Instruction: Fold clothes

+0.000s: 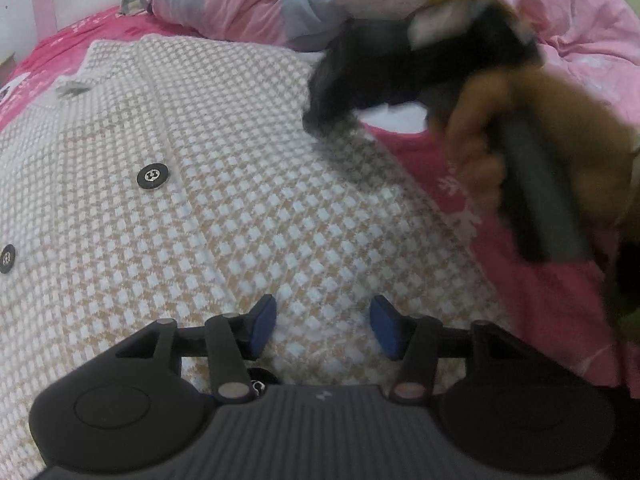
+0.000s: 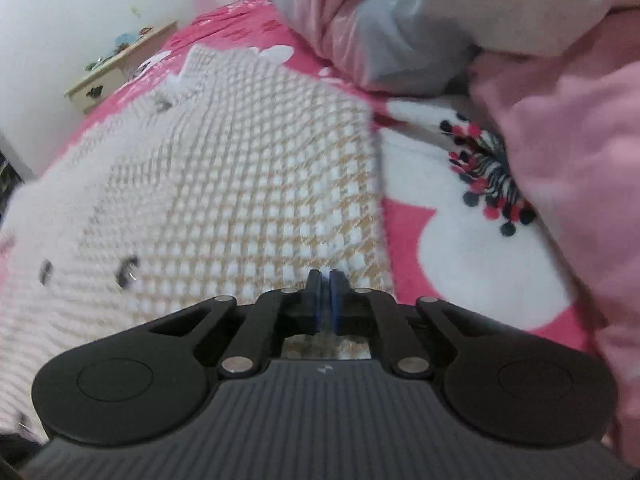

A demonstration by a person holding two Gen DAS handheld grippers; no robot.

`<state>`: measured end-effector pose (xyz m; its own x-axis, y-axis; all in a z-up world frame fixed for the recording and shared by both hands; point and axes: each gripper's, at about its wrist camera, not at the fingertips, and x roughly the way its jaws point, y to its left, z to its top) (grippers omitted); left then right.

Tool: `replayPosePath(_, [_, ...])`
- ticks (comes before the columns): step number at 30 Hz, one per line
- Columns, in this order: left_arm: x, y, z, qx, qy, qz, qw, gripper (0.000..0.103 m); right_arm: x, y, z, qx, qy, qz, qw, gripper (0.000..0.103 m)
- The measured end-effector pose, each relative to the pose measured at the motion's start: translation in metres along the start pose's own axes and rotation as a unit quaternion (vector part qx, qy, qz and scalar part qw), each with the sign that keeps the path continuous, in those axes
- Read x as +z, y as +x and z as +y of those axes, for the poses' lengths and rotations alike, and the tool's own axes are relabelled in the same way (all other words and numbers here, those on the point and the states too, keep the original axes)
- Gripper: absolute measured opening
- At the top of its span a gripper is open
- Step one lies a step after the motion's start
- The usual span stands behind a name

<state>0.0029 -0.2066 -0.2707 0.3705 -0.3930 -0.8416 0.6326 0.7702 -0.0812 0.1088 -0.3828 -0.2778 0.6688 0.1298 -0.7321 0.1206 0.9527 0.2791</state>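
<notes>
A white and tan houndstooth jacket (image 1: 224, 184) with black buttons (image 1: 152, 176) lies spread flat on the pink bed. My left gripper (image 1: 323, 328) is open, its blue pads just above the jacket's lower part. The right gripper shows blurred in the left wrist view (image 1: 332, 116), its tips down at the jacket's right edge, a hand around its handle. In the right wrist view the right gripper (image 2: 325, 280) is shut, with a sliver of the jacket (image 2: 248, 184) edge between its pads.
The pink printed bedsheet (image 2: 472, 264) lies under the jacket. Pink and grey bedding (image 1: 256, 4) is heaped at the back and right (image 2: 568, 152). A small wooden bedside table (image 2: 116, 64) stands by the white wall at left.
</notes>
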Motion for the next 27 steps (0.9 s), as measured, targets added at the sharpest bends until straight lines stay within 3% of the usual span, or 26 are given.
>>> replayPosePath(4, [-0.006,-0.001,0.004,-0.013,-0.009,-0.015,0.9998,0.055,0.027,-0.01,0.001,0.03,0.004,-0.025,0.999,0.005])
replayPosePath(11, [-0.014,-0.002,0.012,-0.043,-0.013,-0.029,0.9986,0.06,0.072,0.073,-0.007,-0.016,0.018,-0.019,1.0,0.0])
replayPosePath(14, [-0.015,-0.002,0.014,-0.057,-0.009,-0.031,0.9979,0.064,0.082,0.06,0.012,-0.027,0.005,-0.028,0.999,0.005])
replayPosePath(19, [-0.018,-0.006,0.022,-0.095,-0.028,-0.033,0.9945,0.066,0.103,0.065,0.056,0.028,-0.073,-0.045,0.996,0.005])
replayPosePath(21, [-0.019,-0.013,0.03,-0.112,-0.046,-0.036,0.9919,0.065,0.113,0.099,0.068,0.026,-0.105,-0.037,0.993,0.004])
replayPosePath(23, [-0.02,-0.025,0.043,-0.129,-0.071,-0.039,0.9883,0.065,0.114,0.136,0.067,0.0,-0.117,0.006,0.993,0.0])
replayPosePath(26, [-0.023,-0.055,0.078,-0.142,-0.127,-0.043,0.9807,0.065,0.12,0.127,0.068,-0.01,-0.094,0.005,0.995,0.0])
replayPosePath(27, [-0.025,-0.066,0.094,-0.142,-0.151,-0.045,0.9772,0.066,0.12,0.114,0.07,-0.014,-0.094,0.003,0.996,0.004])
